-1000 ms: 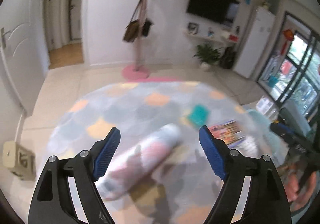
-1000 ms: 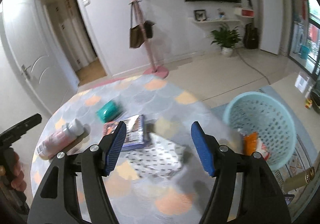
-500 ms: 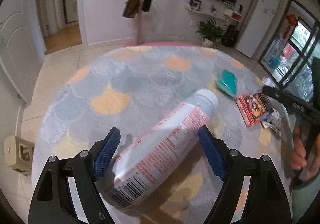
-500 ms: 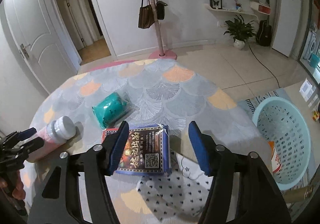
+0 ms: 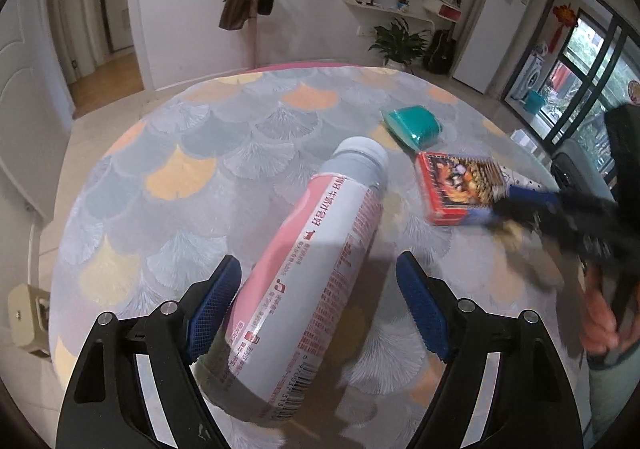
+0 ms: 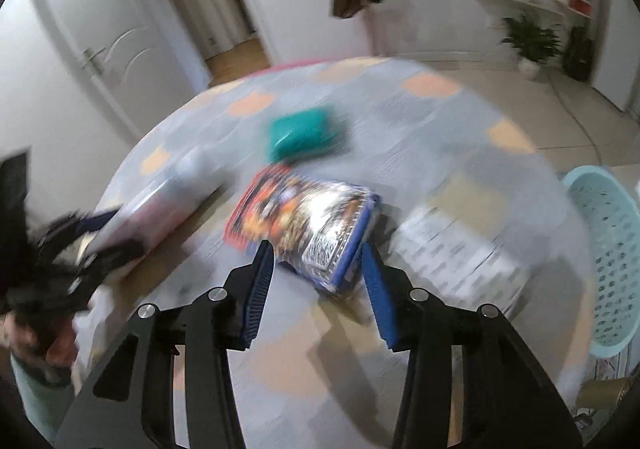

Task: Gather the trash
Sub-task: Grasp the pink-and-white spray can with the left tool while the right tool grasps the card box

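The left tool (image 5: 318,305) straddles the pink-and-white plastic bottle (image 5: 312,285) lying on the round scallop-patterned counter (image 5: 248,153), jaws closing, not yet gripping. The right tool (image 6: 316,281) closes around the colourful blue-edged snack packet (image 6: 304,225). Centre each before squeezing.

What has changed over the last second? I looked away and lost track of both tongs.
Both tongs came down onto their targets. The left tongs now straddle the lying bottle, jaws closing slightly, not yet gripping. The right tongs moved in over the near end of the colourful box, jaws closing around it, no firm grip visible. The teal packet, bottle and box lie where they were on the table.
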`<state>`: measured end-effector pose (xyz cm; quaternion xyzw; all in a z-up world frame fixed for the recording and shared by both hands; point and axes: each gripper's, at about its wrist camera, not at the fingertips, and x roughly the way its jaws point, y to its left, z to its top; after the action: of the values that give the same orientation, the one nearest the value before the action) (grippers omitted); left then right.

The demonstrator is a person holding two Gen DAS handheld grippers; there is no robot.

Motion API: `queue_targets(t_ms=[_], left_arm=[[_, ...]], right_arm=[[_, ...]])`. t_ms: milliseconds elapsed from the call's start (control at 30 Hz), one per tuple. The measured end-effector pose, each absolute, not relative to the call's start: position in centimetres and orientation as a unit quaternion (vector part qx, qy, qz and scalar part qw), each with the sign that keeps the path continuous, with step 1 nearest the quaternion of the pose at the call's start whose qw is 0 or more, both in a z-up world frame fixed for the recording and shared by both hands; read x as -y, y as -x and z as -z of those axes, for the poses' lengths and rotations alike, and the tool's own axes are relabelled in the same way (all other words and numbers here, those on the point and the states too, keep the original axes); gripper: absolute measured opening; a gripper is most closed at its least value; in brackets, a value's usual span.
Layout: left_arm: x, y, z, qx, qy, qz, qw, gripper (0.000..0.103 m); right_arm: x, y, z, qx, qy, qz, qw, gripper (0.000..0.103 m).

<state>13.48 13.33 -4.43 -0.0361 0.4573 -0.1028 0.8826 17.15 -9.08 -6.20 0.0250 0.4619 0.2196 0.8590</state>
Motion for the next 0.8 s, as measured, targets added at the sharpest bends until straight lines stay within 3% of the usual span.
queue_targets(t_ms=[133, 233, 300, 333, 800], left_arm=[[-13.6, -13.5, 4.8, -0.463, 0.045, 0.096, 0.880, 0.062], [-13.9, -13.7, 5.1, -0.467, 0.057, 0.097, 0.877, 0.057], [-13.9, -13.7, 5.1, -0.463, 0.064, 0.100, 0.878, 0.053], [-13.8, -13.7, 5.2, -0.461, 0.067, 0.099, 0.879, 0.053], [-13.9, -13.3, 5.5, -0.448, 0.109, 0.097, 0.882, 0.050]], right_arm=[[7.4, -14.0, 5.8, -0.453, -0.004, -0.268, 0.850, 0.042], [7.2, -13.0, 5.2, -0.443, 0.024, -0.264, 0.857, 0.044], [7.3, -13.2, 4.6, -0.426, 0.046, -0.250, 0.868, 0.070], [7.3, -13.7, 4.3, -0.418, 0.051, -0.240, 0.875, 0.075], [4.5, -19.8, 7.8, -0.427, 0.119, -0.275, 0.853, 0.082]])
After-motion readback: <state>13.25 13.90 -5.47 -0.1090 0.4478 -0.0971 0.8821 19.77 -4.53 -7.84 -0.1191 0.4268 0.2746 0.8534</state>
